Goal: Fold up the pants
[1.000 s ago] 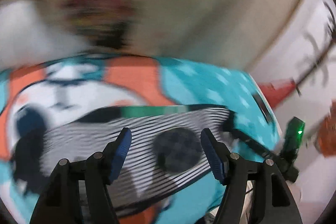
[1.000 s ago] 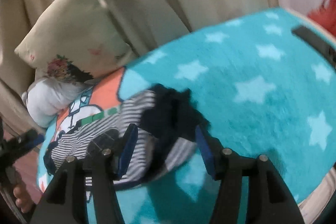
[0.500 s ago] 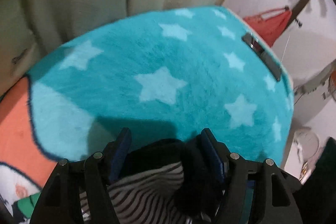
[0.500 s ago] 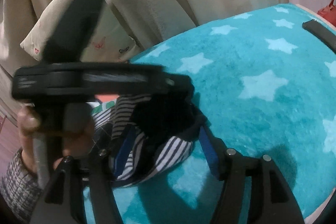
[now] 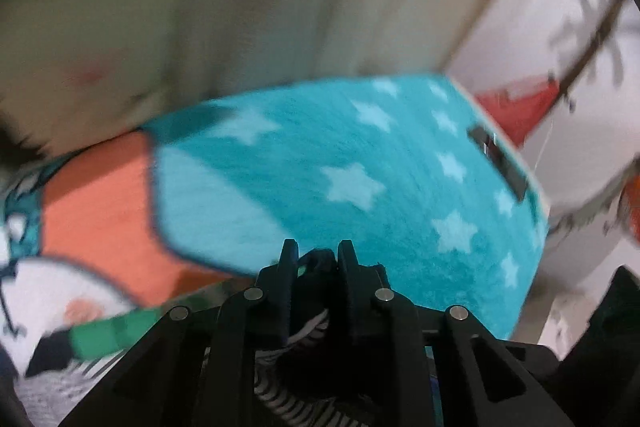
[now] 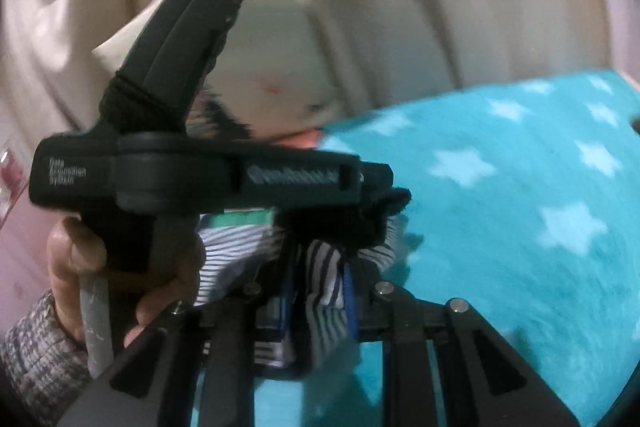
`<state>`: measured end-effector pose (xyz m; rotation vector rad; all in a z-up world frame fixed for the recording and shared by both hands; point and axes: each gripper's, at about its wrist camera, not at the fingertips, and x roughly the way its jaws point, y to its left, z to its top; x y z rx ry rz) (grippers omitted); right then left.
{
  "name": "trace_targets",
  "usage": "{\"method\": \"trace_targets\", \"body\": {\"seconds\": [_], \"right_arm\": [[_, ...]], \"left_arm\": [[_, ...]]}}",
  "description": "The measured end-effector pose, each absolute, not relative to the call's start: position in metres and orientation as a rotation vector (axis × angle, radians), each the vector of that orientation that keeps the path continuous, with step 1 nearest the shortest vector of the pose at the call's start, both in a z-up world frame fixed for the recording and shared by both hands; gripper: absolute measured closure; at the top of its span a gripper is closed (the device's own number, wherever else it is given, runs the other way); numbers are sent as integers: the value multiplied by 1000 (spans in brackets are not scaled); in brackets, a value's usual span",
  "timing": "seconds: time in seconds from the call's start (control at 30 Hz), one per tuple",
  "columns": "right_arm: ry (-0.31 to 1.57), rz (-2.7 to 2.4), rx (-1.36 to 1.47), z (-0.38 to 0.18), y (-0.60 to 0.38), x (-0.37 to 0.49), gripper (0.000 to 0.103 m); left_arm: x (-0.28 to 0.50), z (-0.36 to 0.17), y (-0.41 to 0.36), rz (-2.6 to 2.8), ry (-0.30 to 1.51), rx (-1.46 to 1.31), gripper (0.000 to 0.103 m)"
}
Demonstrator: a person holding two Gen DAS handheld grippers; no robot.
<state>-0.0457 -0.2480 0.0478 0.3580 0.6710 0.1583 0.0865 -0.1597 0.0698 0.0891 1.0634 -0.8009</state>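
The pants point(image 6: 320, 267) are navy-and-white striped with a dark navy waistband, bunched on a teal star blanket point(image 6: 520, 227). My left gripper point(image 5: 318, 259) is shut on the dark band of the pants point(image 5: 316, 323). In the right wrist view the left gripper point(image 6: 376, 195) crosses from the left, held by a hand, with the dark band in its tip. My right gripper point(image 6: 318, 291) is shut on striped cloth just below it. Most of the pants are hidden behind the grippers.
The blanket point(image 5: 360, 167) has an orange and white cartoon print point(image 5: 96, 211) at the left. A beige pillow point(image 6: 272, 39) and curtain lie behind. A black strap point(image 5: 500, 159) lies on the blanket's right edge. A red object point(image 5: 516, 103) stands at the wall.
Both grippers have closed on the pants: the left on the dark band, the right on the striped cloth. The left gripper has moved closer in front of the right one.
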Motion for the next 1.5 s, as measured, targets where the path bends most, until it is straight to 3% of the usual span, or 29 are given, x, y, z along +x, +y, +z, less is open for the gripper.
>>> {"method": "trace_targets", "body": {"seconds": [0.07, 0.17, 0.2, 0.33, 0.57, 0.67, 0.7, 0.73, 0.8, 0.97, 1.07, 1.23, 1.37, 1.5], "right_arm": [[675, 223, 321, 53, -228, -40, 81], [733, 327, 265, 44, -190, -23, 69], [759, 344, 249, 38, -181, -18, 60], [846, 355, 183, 13, -150, -7, 48], [742, 438, 199, 81, -157, -39, 44], [664, 320, 209, 105, -167, -35, 46], [669, 278, 198, 104, -167, -28, 62], [695, 234, 187, 101, -165, -20, 84], [785, 124, 196, 83, -166, 7, 99], [934, 193, 524, 35, -182, 29, 99], [897, 309, 508, 37, -163, 15, 99], [1030, 385, 445, 10, -128, 13, 102], [926, 416, 370, 49, -125, -4, 99], [777, 377, 350, 92, -143, -17, 84]], "left_arm": [[90, 70, -121, -723, 1055, 10, 81], [90, 58, -72, -604, 1080, -85, 74], [88, 52, -55, -577, 1094, -123, 72], [66, 44, 6, -479, 1091, -233, 62], [31, 49, 84, -360, 1009, -320, 50], [24, 48, 108, -320, 990, -340, 50], [23, 49, 112, -312, 985, -344, 50], [21, 49, 118, -295, 977, -348, 50], [17, 50, 132, -268, 962, -349, 50], [8, 52, 158, -244, 950, -379, 50], [5, 53, 165, -221, 934, -372, 46], [2, 50, 165, -260, 934, -397, 46], [-3, 55, 171, -258, 913, -379, 46], [-6, 61, 180, -232, 875, -365, 46]]}}
